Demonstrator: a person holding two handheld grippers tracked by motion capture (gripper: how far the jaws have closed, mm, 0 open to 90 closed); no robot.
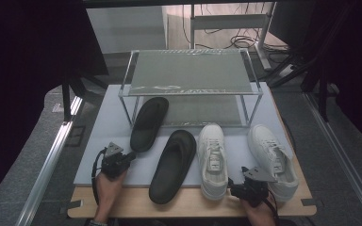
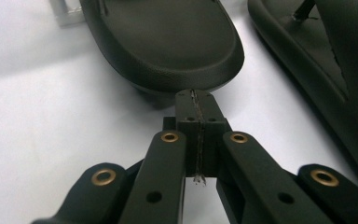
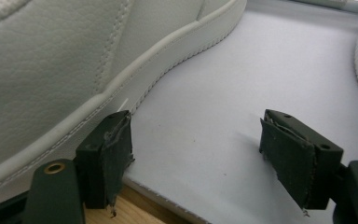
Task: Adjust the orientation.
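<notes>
Left gripper (image 1: 131,157), lower left of the high view: jaws pressed together, nothing between them, tips just short of the heel of the far slipper (image 1: 149,123). That slipper lies left of centre, toe under the rack (image 1: 191,89). In the left gripper view the closed tips nearly touch its heel (image 2: 168,46).

Near slipper (image 1: 173,165): centre, heel over the mat's front edge.

Two white sneakers: left one (image 1: 213,159) centre-right, right one (image 1: 271,160) farther right.

Right gripper (image 1: 232,190), lower right, between the sneaker heels: jaws apart, holding nothing. In the right gripper view one pad (image 3: 114,151) sits against the sole (image 3: 121,88) of a sneaker.

Step, as I judge it: approach, nothing picked up. Next: left jaws must spread before taking the slipper heel; right must shift to straddle a sneaker's heel wall, then clamp.
</notes>
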